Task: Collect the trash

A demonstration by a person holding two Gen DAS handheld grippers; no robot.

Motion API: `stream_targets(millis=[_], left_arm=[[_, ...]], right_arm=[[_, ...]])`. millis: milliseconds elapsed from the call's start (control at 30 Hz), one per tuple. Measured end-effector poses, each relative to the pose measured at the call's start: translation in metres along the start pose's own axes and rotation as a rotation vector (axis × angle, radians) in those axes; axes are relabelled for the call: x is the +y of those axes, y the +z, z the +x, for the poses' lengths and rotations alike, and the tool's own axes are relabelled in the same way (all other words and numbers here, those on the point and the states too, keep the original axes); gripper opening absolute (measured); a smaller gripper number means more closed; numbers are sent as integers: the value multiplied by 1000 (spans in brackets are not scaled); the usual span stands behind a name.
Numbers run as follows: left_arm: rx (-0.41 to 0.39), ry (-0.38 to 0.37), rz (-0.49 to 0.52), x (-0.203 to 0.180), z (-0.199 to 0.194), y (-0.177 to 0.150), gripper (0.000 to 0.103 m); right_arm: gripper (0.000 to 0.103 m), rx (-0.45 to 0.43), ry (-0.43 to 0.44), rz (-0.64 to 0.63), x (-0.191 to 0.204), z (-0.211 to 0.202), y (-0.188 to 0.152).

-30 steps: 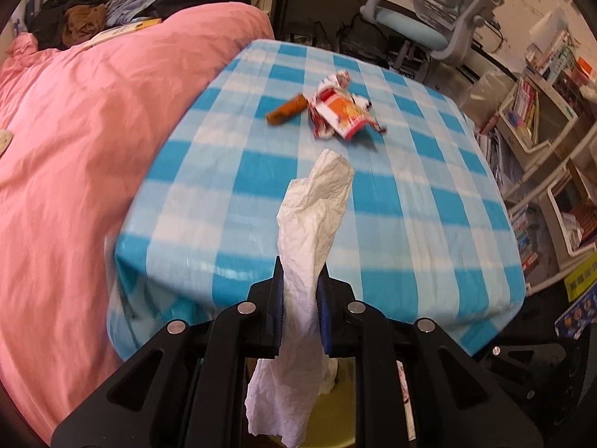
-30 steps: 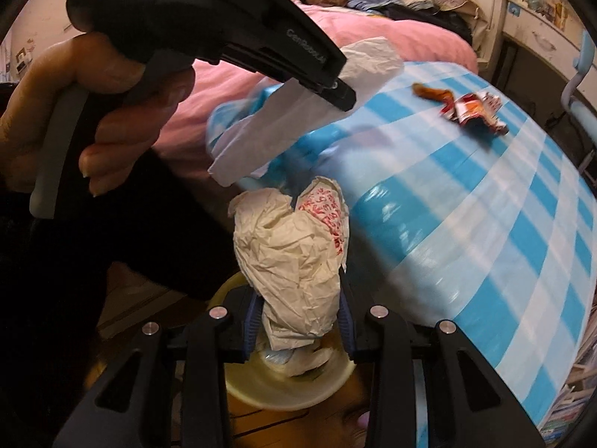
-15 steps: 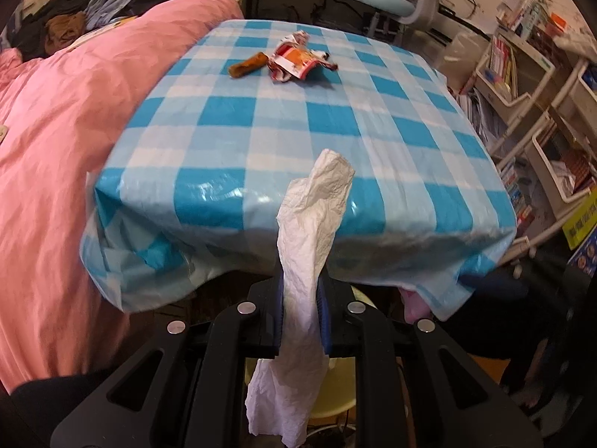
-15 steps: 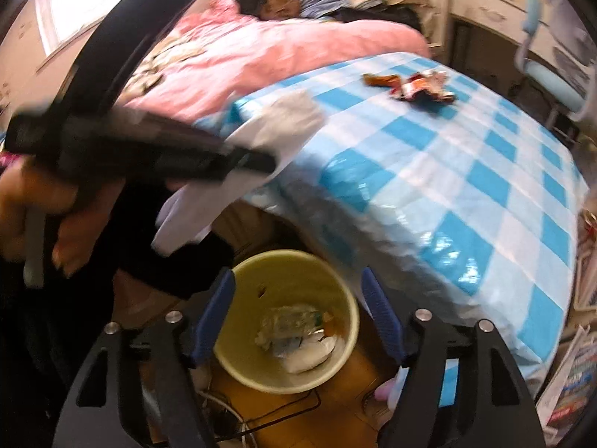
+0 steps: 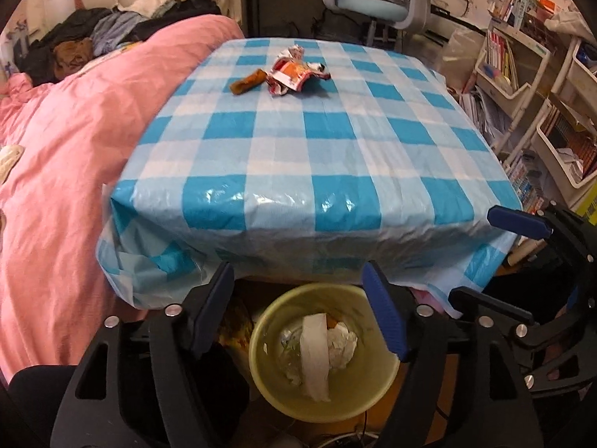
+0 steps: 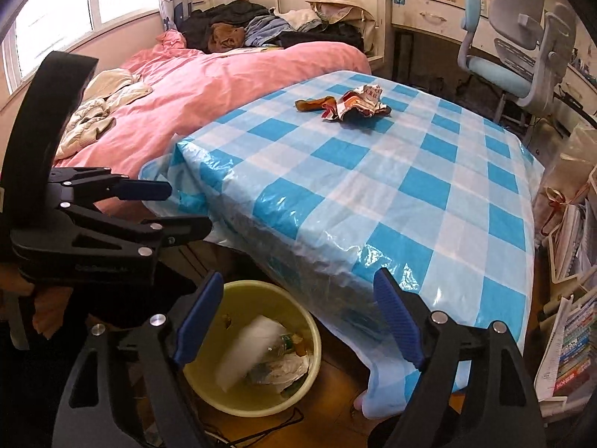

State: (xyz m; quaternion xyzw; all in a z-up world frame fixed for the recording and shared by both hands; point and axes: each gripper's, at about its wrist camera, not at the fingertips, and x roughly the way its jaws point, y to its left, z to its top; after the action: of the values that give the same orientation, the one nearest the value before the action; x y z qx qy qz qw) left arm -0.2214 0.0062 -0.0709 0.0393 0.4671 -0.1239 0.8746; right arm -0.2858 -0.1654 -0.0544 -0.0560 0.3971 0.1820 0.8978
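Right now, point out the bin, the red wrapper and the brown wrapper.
bin (image 5: 377, 392), left wrist view, inner wall at right.
red wrapper (image 5: 293, 74), left wrist view, its middle.
brown wrapper (image 6: 311, 104), right wrist view, its middle.

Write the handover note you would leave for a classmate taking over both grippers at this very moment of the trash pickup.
Left gripper: jaws just opened, nothing between them, above the yellow bin.
Right gripper: jaws also just opened, empty, near the bin.
Done: white tissue and crumpled paper lie in the bin.
Left: red snack wrapper and brown wrapper, side by side at the far end of the checked tablecloth. Fetch both and drop them in.
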Motion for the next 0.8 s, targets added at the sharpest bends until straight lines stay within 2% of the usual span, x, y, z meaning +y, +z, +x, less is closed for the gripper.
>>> stream_targets(millis=[200,467,800], left_arm=[[-73,38,-40,8,-9,5,80],[-108,59,-95,18,-12,9,84],[-135,84,-105,20,-14,9,88]], right_arm=[[82,-26,-46,-28,5,-1,1],[86,-53,-73,-32,5,-3,2],[88,-64,-100,-40,6,-3,3]])
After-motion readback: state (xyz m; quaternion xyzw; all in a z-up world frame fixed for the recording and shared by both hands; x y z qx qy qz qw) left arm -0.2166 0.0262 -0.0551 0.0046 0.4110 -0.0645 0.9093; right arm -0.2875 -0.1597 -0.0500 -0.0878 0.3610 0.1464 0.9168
